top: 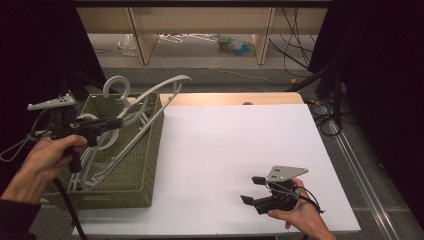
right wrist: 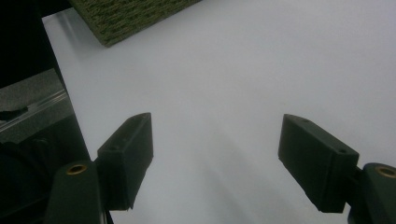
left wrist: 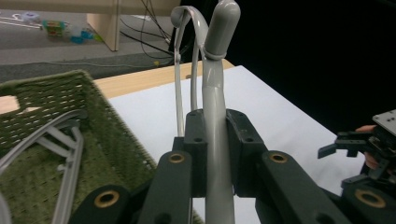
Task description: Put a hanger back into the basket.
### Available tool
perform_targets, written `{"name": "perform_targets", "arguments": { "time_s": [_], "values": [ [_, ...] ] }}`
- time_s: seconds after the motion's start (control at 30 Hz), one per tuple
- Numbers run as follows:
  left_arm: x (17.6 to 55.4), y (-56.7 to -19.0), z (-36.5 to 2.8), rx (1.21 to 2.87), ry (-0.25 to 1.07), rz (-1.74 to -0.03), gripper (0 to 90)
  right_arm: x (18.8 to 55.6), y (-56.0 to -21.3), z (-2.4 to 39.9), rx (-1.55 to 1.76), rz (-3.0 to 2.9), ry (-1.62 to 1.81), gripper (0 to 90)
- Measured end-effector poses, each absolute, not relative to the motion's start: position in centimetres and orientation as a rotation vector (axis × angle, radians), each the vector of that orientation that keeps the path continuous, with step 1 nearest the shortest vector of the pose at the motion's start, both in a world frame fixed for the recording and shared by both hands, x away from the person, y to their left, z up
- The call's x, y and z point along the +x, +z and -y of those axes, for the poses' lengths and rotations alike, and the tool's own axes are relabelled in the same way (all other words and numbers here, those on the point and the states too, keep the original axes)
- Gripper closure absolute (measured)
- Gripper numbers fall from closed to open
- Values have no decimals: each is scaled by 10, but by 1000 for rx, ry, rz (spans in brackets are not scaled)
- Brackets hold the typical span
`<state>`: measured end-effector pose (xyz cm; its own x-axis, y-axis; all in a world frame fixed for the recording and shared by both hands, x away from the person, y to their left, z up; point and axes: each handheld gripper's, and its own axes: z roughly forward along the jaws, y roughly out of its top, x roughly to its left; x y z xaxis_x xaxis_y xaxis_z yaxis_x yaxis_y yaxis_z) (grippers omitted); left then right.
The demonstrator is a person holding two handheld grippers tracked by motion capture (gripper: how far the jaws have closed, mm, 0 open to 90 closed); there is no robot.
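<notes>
Now my left fingers (left wrist: 215, 154) clamp a hanger (left wrist: 215, 116); I should lift it clear of the basket (top: 145, 165), right fingers (right wrist: 224, 154) apart.

This looks like a lab or recording room set up for filming handling work, not a home. The counter (top: 240, 165) is covered with a plain white sheet and stands between black curtains (top: 380, 75) that close off both sides. Loose black cables (top: 295, 35) run over the grey floor (top: 210, 62) behind it, where bare wooden shelving (top: 200, 20) stands with hangers and small coloured items scattered beneath. A track (top: 360, 165) runs along the floor beside the counter.
</notes>
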<state>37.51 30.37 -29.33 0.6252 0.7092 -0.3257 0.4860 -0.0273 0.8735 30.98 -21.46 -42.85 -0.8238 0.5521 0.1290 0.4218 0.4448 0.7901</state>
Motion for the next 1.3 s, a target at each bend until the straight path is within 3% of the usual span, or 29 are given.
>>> {"name": "perform_targets", "arguments": {
  "time_s": [0.33, 1.3],
  "values": [
    [385, -304, -342, 1643, 270, -1074, 792, 311, -430, 215, 867, -2543, 1321, 272],
    [395, -336, -388, 1683, 302, -1127, 791, 311, -431, 215, 870, -2552, 1302, 272]
  ]
}}
